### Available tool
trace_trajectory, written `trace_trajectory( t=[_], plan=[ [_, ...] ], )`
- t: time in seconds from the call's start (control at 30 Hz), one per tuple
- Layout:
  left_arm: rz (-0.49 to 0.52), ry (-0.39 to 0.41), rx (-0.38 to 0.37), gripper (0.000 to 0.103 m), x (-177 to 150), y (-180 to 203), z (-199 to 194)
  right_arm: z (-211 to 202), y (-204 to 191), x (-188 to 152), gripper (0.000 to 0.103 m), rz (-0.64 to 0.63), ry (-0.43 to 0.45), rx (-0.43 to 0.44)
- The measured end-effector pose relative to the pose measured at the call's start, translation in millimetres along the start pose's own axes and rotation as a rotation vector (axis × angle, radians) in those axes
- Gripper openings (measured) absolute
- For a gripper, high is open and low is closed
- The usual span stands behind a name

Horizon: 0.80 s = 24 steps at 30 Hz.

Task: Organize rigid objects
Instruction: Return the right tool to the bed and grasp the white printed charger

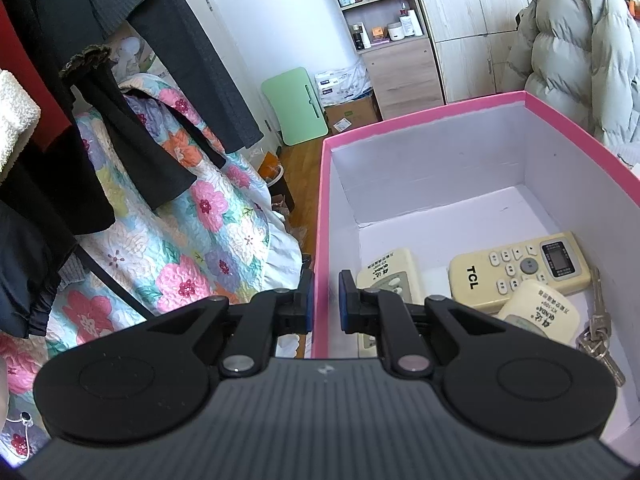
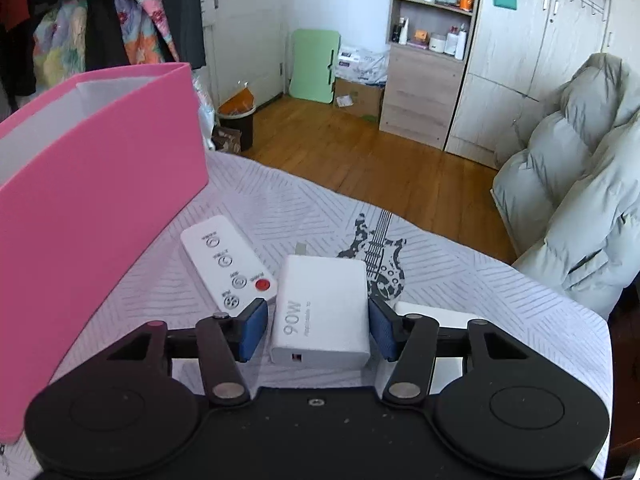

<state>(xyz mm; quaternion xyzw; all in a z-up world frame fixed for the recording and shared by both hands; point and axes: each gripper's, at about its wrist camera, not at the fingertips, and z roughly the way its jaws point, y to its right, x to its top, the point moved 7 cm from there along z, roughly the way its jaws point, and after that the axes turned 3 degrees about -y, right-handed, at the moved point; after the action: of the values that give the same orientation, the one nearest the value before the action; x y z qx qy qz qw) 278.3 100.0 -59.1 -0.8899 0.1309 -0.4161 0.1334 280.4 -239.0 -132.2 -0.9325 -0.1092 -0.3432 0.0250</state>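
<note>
A pink box (image 1: 324,208) with a white inside holds a cream TCL remote (image 1: 520,270), two more cream remotes (image 1: 392,274) (image 1: 536,312) and a bunch of keys (image 1: 598,332). My left gripper (image 1: 325,300) straddles the box's left wall, one finger outside and one inside, nearly closed on it. In the right wrist view the pink box (image 2: 100,184) stands at left. My right gripper (image 2: 318,330) is open around a white 90W charger (image 2: 320,312) lying on the cloth; the right pad touches it, the left pad stands apart. A white remote (image 2: 230,268) with a red button lies beside the charger.
A white patterned cloth (image 2: 500,300) covers the table. A white flat object (image 2: 440,316) lies under the right finger. A grey puffer jacket (image 2: 580,208) hangs at right. A floral quilt (image 1: 180,240) and dark clothes (image 1: 120,120) are at left. A shelf unit (image 2: 432,40) stands behind.
</note>
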Motion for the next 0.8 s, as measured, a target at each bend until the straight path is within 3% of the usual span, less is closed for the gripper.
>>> trace_trajectory(
  t=[0.17, 0.5, 0.63, 0.8],
  plan=[
    [-0.004, -0.001, -0.002, 0.011, 0.4, -0.5, -0.3, -12.0, 2.6, -6.2, 0.054, 0.098, -0.044, 0.026],
    [-0.011, 0.006, 0.017, 0.010, 0.6, -1.0, -2.6, -13.4, -10.1, -17.9, 0.055, 0.110, -0.118, 0.073],
    [-0.003, 0.004, 0.021, 0.010, 1.2, -0.7, -2.2, -14.0, -11.3, -10.5, 0.054, 0.067, -0.075, 0.042],
    [-0.003, 0.006, 0.016, 0.009, 2.1, 0.1, -1.9, -48.4, -10.3, -1.4, 0.054, 0.099, 0.003, 0.092]
  ],
)
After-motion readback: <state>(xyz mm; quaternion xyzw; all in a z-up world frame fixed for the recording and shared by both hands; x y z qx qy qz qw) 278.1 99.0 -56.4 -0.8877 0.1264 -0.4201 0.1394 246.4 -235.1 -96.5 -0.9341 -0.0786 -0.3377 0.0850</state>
